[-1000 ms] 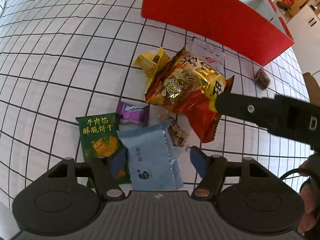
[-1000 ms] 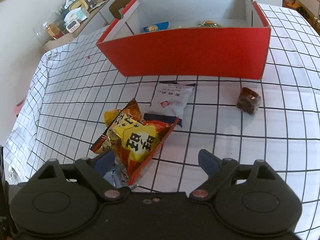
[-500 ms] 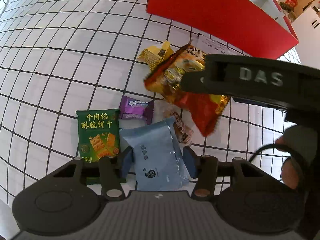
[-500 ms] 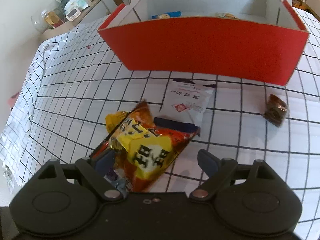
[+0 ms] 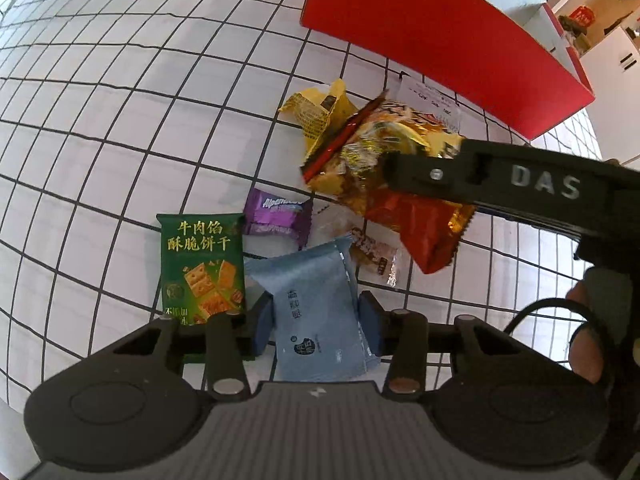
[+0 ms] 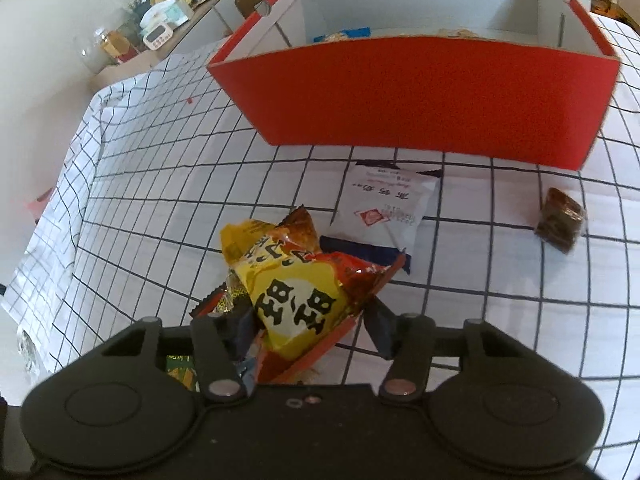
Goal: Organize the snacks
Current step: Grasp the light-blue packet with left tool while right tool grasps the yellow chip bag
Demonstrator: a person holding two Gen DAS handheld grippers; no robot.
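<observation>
A light blue packet (image 5: 316,304) lies on the checked cloth between the pads of my left gripper (image 5: 316,320). The jaws are closing, and both pads touch its sides. My right gripper (image 6: 308,320) is closing on a crumpled yellow and red snack bag (image 6: 304,288), which both pads pinch. In the left wrist view the same bag (image 5: 392,168) is under the right gripper's black finger (image 5: 480,176). The red box (image 6: 420,96) stands beyond, with a few snacks inside.
A green cracker packet (image 5: 200,268), a purple candy (image 5: 278,216), a yellow wrapper (image 5: 316,108) and a clear-wrapped snack (image 5: 374,252) lie around the blue packet. A white packet (image 6: 384,208) and a brown wrapped block (image 6: 560,220) lie before the box. A cluttered shelf (image 6: 160,20) stands at the far left.
Both grippers' jaws have narrowed: the left onto the blue packet, the right onto the yellow and red bag, which is now crumpled. The right gripper moved in over the bag.
</observation>
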